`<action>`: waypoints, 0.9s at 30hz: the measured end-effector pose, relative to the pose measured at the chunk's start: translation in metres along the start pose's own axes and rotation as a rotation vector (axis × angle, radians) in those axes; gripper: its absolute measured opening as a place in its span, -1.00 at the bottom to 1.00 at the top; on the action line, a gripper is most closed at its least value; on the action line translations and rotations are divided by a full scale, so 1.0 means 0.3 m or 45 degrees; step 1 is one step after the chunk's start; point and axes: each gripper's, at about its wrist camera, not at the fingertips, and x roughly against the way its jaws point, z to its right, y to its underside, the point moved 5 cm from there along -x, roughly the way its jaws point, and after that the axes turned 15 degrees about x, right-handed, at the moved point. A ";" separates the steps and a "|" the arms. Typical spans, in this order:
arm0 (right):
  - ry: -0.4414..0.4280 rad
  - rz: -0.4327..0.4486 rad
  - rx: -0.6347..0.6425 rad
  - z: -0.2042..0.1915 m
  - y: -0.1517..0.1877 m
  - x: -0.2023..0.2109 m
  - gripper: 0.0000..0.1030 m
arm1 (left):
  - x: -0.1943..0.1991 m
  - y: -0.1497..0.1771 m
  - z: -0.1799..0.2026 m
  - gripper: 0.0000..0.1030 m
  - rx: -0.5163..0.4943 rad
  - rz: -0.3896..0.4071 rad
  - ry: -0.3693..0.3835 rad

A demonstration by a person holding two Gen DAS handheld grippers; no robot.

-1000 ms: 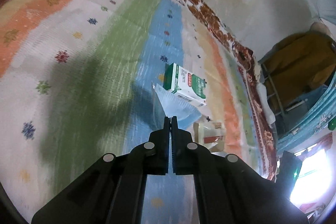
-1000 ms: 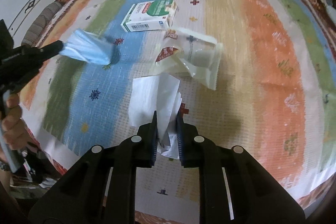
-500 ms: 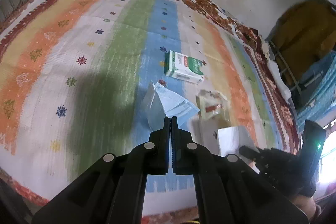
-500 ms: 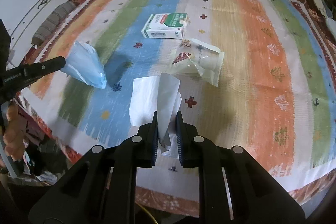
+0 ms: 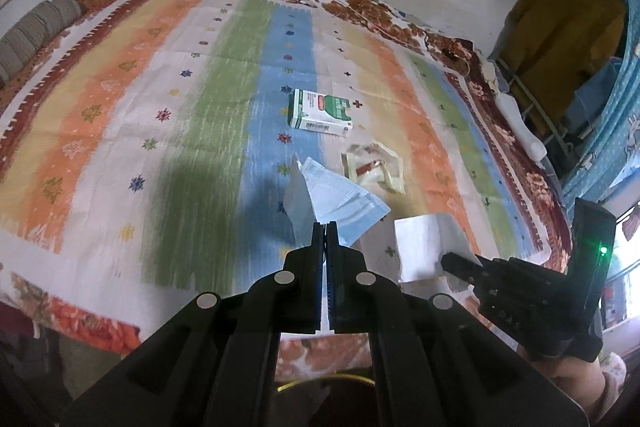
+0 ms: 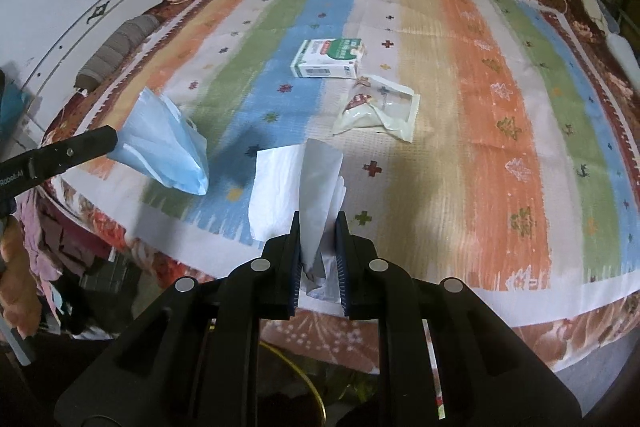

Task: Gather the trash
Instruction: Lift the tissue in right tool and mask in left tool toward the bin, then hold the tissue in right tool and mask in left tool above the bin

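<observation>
My left gripper (image 5: 325, 227) is shut on a pale blue face mask (image 5: 340, 201), which hangs above the striped bedspread (image 5: 160, 115); the mask (image 6: 164, 143) shows at the left of the right wrist view too. My right gripper (image 6: 318, 227) is shut on a crumpled white tissue (image 6: 292, 187), also seen as the tissue (image 5: 424, 243) beside the other gripper (image 5: 452, 261). A green and white carton (image 5: 320, 113) and a clear crumpled wrapper (image 5: 374, 171) lie on the bedspread; the right wrist view shows the carton (image 6: 330, 59) and wrapper (image 6: 380, 107) beyond the tissue.
The bed's near edge with a brown floral border (image 6: 360, 339) lies just below both grippers. A yellow ring-shaped rim (image 6: 304, 371) shows under them in shadow. A grey roll (image 5: 36, 27) sits at the far left, clutter (image 6: 60, 259) beside the bed, and a shelf (image 5: 560, 67) at right.
Both grippers have risen and drawn back toward the bed's near edge, carrying the mask and tissue; more of the bedspread and room now shows. The carton and wrapper have stayed put.
</observation>
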 end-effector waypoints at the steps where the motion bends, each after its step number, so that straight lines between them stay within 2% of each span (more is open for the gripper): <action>1: -0.014 0.010 -0.002 -0.011 0.009 0.016 -0.73 | 0.014 0.017 0.006 -0.99 -0.007 -0.008 -0.001; 4: -0.051 0.032 -0.021 -0.031 0.033 0.051 -0.73 | 0.051 0.062 0.026 -0.99 -0.039 -0.013 0.004; 10: -0.053 0.071 -0.010 -0.064 0.073 0.114 -0.73 | 0.106 0.145 0.024 -0.99 -0.038 -0.018 0.005; 27: -0.076 0.105 -0.013 -0.135 0.190 0.197 -0.73 | 0.207 0.286 0.001 -0.99 -0.001 -0.019 0.063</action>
